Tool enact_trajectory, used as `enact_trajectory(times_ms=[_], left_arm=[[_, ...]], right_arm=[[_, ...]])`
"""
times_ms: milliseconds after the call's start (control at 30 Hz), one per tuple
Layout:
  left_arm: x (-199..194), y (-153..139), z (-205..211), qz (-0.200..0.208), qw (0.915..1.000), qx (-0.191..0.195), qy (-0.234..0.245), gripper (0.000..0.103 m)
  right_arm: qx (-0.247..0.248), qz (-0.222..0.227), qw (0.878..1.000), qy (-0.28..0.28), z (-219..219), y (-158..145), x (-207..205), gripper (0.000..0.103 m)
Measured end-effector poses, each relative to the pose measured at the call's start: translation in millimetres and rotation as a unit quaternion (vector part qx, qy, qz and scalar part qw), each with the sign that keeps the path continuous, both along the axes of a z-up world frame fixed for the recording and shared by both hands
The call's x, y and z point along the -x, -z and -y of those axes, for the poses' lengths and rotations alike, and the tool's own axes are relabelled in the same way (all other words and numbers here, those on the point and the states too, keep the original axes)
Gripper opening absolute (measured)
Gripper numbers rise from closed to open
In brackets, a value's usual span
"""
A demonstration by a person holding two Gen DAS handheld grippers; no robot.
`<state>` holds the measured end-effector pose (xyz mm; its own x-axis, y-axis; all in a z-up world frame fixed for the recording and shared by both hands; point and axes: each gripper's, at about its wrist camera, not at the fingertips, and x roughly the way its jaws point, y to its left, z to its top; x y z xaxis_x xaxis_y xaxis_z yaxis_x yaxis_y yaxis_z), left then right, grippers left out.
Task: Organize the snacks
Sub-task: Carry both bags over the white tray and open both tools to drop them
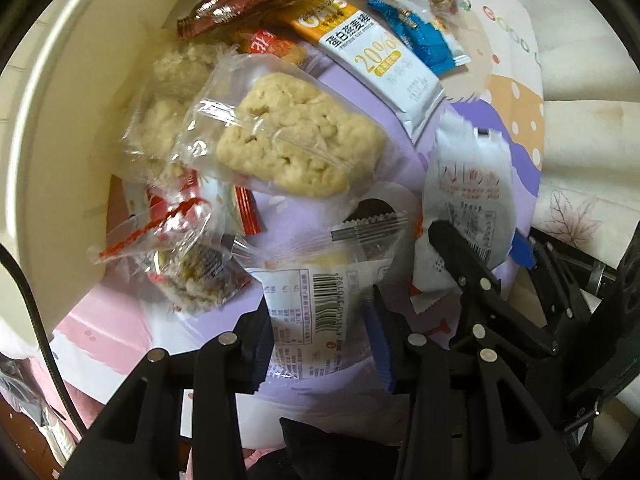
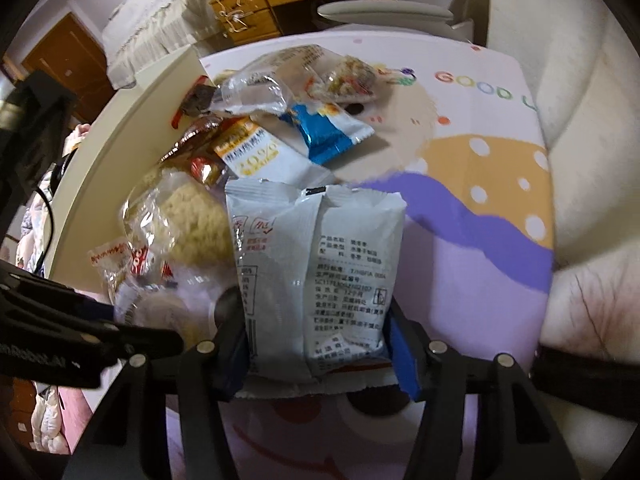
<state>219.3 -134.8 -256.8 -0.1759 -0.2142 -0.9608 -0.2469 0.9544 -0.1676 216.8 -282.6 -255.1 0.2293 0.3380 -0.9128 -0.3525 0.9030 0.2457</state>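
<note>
My left gripper points down at a pile of snacks and is shut on a clear-and-white packet with a barcode, its pads pressing both edges. My right gripper is shut on a white-grey printed packet, which fills the gap between its fingers. In the left wrist view that same packet lies to the right with a black finger of the right gripper on it. A pale rice-crisp cake in clear wrap lies just beyond the barcode packet.
More snacks are heaped behind: an orange-and-white oat bar, a blue packet, a brown packet, a red-edged clear packet. A white curved container wall borders the left. The pastel printed cloth stretches right; a cream cushion lies beyond.
</note>
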Motion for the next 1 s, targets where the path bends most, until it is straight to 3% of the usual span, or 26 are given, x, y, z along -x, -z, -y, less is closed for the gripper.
enact_trajectory(times_ms=[167, 367, 533, 667, 833, 1000], left_arm=[[13, -21, -1, 0.025, 0.9997, -0.001, -0.003, 0.04], [31, -69, -8, 0.096, 0.9953, -0.001, -0.01, 0.04], [38, -116, -18, 0.152, 0.9881, -0.014, -0.021, 0.04], [49, -136, -35, 0.176, 0.9828, -0.037, -0.04, 0.04], [72, -158, -72, 0.2, 0.9753, -0.056, -0.073, 0.04], [87, -166, -103, 0.207, 0.9707, -0.069, -0.101, 0.04]], right_arm=[[-0.008, -0.041, 0.999, 0.027, 12, -5, 16, 0.059], [-0.003, -0.088, 0.994, 0.064, 18, -10, 38, 0.059], [-0.026, -0.126, 0.987, 0.094, 19, -10, 55, 0.059], [-0.061, -0.151, 0.981, 0.111, 11, -13, 72, 0.059], [-0.082, -0.153, 0.98, 0.102, -6, -20, 80, 0.059], [-0.091, -0.126, 0.985, 0.08, -31, -37, 78, 0.059]])
